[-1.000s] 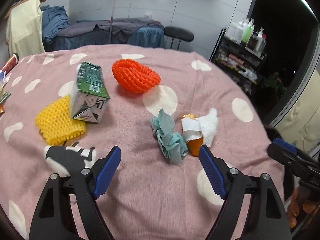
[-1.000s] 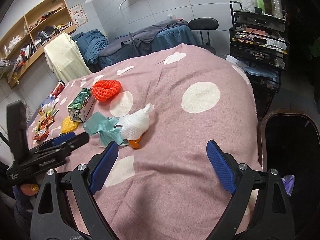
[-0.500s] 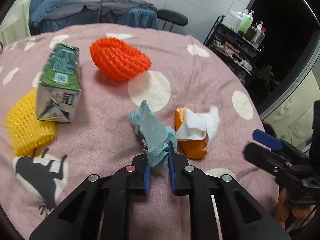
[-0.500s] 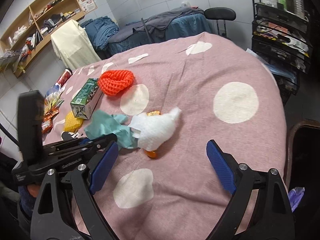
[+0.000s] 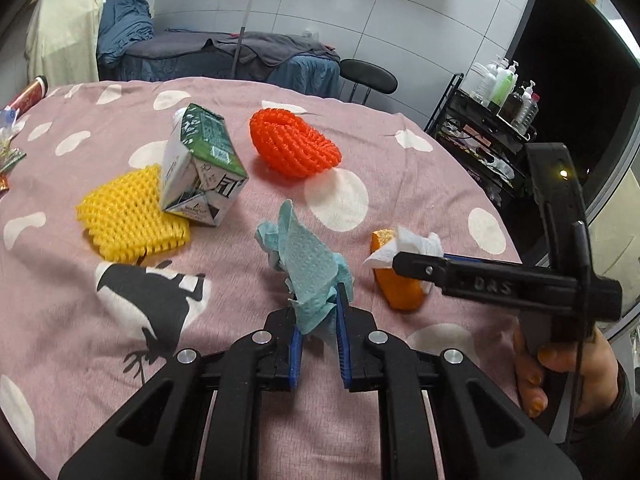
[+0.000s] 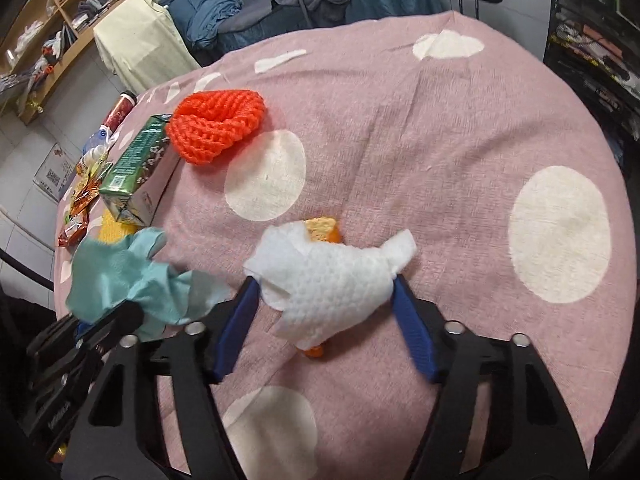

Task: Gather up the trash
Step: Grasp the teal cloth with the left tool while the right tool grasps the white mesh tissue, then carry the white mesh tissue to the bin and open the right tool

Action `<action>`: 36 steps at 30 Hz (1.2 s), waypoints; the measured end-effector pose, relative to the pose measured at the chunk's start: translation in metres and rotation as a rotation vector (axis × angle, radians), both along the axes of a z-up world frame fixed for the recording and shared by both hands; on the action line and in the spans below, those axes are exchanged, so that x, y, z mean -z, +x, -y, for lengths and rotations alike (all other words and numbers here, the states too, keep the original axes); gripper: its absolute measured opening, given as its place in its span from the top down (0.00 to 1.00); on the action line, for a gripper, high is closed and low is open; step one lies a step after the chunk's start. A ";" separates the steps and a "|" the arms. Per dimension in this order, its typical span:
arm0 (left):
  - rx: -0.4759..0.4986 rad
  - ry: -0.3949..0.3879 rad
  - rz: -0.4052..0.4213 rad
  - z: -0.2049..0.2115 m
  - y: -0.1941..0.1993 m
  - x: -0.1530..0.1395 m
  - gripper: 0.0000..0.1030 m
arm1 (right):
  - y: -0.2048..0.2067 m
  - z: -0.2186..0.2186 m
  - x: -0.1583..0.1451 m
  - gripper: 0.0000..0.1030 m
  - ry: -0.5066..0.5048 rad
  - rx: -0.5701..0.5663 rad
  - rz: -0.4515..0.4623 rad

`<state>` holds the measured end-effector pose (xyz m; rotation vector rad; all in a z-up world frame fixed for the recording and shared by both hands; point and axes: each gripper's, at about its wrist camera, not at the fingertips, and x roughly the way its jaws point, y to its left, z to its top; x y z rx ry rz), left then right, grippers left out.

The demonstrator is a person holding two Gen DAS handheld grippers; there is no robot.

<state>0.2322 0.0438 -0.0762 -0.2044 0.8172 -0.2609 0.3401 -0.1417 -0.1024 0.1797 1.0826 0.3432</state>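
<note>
left gripper (image 5: 318,322): your jaws are clamped on the teal tissue (image 5: 306,270), lower edge pinched, ready to lift | right gripper (image 6: 324,312): your jaws have just been closing, half-wide, white tissue (image 6: 332,280) over orange peel (image 5: 400,290) between them, pads at its sides, grip unclear | surface: pink dotted cloth (image 6: 440,120) on counter; carton (image 5: 200,168), red net (image 5: 294,142), yellow net (image 5: 128,216) remain | room: tiled wall, shelves

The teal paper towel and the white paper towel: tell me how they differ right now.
The teal paper towel is pinched in the shut left hand-held gripper; the white paper towel sits between the right hand-held gripper's pads, which have just been closing. The teal one stands alone; the white one drapes over an orange peel. Both are crumpled, over the pink tablecloth.
</note>
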 end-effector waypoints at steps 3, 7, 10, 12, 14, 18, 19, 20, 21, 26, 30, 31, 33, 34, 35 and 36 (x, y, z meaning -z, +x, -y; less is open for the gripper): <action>0.000 -0.004 0.009 0.000 -0.002 0.000 0.86 | 0.000 0.002 0.001 0.61 0.020 0.004 0.000; -0.006 0.012 0.020 0.002 -0.004 -0.001 0.86 | -0.006 0.006 -0.004 0.66 0.049 0.026 0.039; -0.012 0.017 0.032 0.002 -0.008 -0.003 0.86 | -0.013 0.013 -0.009 0.66 0.072 0.061 0.059; -0.012 0.023 0.039 0.003 -0.011 -0.004 0.86 | -0.018 0.017 -0.014 0.66 0.077 0.077 0.076; -0.015 0.028 0.049 0.004 -0.015 -0.006 0.86 | -0.024 0.022 -0.020 0.66 0.081 0.093 0.096; -0.014 0.027 0.066 0.007 -0.022 -0.010 0.86 | -0.045 0.033 -0.036 0.66 0.060 0.130 0.163; -0.011 0.027 0.071 0.009 -0.025 -0.012 0.86 | -0.051 0.038 -0.039 0.66 0.052 0.138 0.180; -0.008 0.028 0.077 0.011 -0.028 -0.013 0.86 | -0.057 0.041 -0.042 0.66 0.044 0.149 0.199; -0.005 0.030 0.081 0.014 -0.030 -0.015 0.86 | -0.066 0.047 -0.046 0.66 0.038 0.163 0.219; 0.027 0.035 0.113 0.029 -0.042 -0.023 0.86 | -0.094 0.069 -0.057 0.66 0.019 0.206 0.273; 0.058 0.031 0.132 0.044 -0.051 -0.027 0.86 | -0.117 0.089 -0.062 0.66 0.009 0.253 0.299; 0.065 0.029 0.134 0.048 -0.053 -0.027 0.86 | -0.124 0.096 -0.064 0.66 0.003 0.268 0.305; 0.079 0.026 0.138 0.056 -0.056 -0.028 0.86 | -0.136 0.107 -0.065 0.66 -0.003 0.294 0.316; 0.087 0.026 0.142 0.060 -0.058 -0.029 0.86 | -0.142 0.113 -0.066 0.66 -0.006 0.309 0.321; 0.095 0.026 0.145 0.064 -0.060 -0.030 0.86 | -0.145 0.116 -0.066 0.66 -0.007 0.316 0.323; 0.104 0.027 0.149 0.068 -0.061 -0.031 0.86 | -0.151 0.123 -0.066 0.66 -0.005 0.330 0.324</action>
